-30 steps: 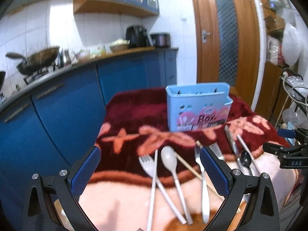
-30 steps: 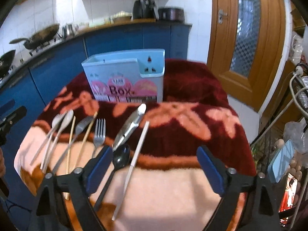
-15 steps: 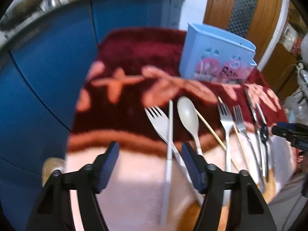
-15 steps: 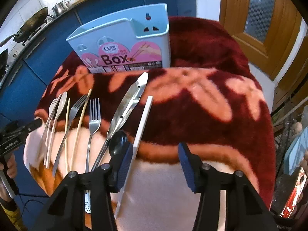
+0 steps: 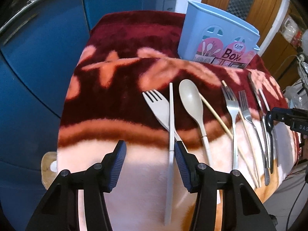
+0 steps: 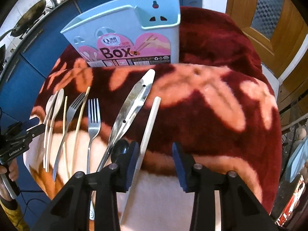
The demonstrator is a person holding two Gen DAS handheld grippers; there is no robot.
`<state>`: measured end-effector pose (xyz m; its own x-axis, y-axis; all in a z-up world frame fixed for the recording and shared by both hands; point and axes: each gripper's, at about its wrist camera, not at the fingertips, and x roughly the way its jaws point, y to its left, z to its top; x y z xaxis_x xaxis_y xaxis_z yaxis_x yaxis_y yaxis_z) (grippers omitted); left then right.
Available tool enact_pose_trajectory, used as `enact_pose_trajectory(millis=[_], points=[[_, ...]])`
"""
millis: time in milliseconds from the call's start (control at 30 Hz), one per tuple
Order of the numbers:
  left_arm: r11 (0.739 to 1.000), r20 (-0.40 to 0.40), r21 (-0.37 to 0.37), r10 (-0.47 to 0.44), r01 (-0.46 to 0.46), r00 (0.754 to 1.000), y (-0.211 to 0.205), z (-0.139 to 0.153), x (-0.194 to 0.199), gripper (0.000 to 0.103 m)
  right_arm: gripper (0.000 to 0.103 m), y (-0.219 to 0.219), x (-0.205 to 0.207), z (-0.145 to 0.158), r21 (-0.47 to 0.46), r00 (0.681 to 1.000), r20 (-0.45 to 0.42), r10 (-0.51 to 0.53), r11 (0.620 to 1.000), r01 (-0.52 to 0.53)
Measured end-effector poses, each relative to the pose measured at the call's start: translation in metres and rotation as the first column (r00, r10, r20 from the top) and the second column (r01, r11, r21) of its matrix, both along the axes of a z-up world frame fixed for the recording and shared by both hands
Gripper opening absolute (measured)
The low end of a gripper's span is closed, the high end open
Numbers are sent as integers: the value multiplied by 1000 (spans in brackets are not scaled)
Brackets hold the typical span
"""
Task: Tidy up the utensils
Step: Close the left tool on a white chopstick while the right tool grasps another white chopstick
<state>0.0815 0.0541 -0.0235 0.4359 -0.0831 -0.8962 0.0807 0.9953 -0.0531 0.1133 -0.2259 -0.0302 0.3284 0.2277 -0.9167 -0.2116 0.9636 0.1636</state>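
Observation:
A light blue utensil box (image 5: 217,38) stands upright at the back of the blanket-covered table; it also shows in the right wrist view (image 6: 130,36). Utensils lie in a row in front of it: a beige plastic fork (image 5: 156,105), a white chopstick (image 5: 171,119), a beige spoon (image 5: 192,100), wooden chopsticks (image 5: 215,111), metal forks (image 5: 232,107). My left gripper (image 5: 150,150) is open, low over the white chopstick's handle. My right gripper (image 6: 154,154) is open, just right of another white chopstick (image 6: 150,125), beside metal tongs (image 6: 132,107) and a black spoon (image 6: 120,150).
The red and pink floral blanket (image 6: 221,105) covers the table and drops off at the near edge. Blue kitchen cabinets (image 5: 38,48) stand to the left, a wooden door (image 6: 269,15) behind on the right. The other gripper shows at the edge of each view.
Both grippers have dropped and tilted down toward the utensils. Their jaws have narrowed but stay open. The utensils have not moved.

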Motion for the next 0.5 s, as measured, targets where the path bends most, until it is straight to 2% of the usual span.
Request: enact_pose_trajectory(millis=[100,133,200,233,267,333,500], points=[[1000,-14,10,2,-2,1000,-2,-2,4,51,32,3,6,-2,-25,1000,-6,0,1000,0],[1000,-16,14,-1,1,1000,-3,-2,5,49,26,3,7,-2,-37,1000,-3,4,999,-4],[1000,-20,16,-4,4,1000,-3,-1,6,39,15,4,7,-1,-50,1000,0,7,999,-7],[1000,-24,3,-7,7,1000,-2,0,6,28,9,3,7,-1,-52,1000,1,6,999,-6],[1000,-29,-24,-10,9,1000,0,1,5,18,8,1,6,0,-51,1000,-1,6,999,-6],[998,-37,-66,-1,-1,999,4,2,2,9,8,-3,4,-1,-54,1000,-1,9,998,-9],[996,-77,-87,2,-8,997,8,-1,-3,8,8,-16,-2,-2,-46,999,-35,28,998,-30]])
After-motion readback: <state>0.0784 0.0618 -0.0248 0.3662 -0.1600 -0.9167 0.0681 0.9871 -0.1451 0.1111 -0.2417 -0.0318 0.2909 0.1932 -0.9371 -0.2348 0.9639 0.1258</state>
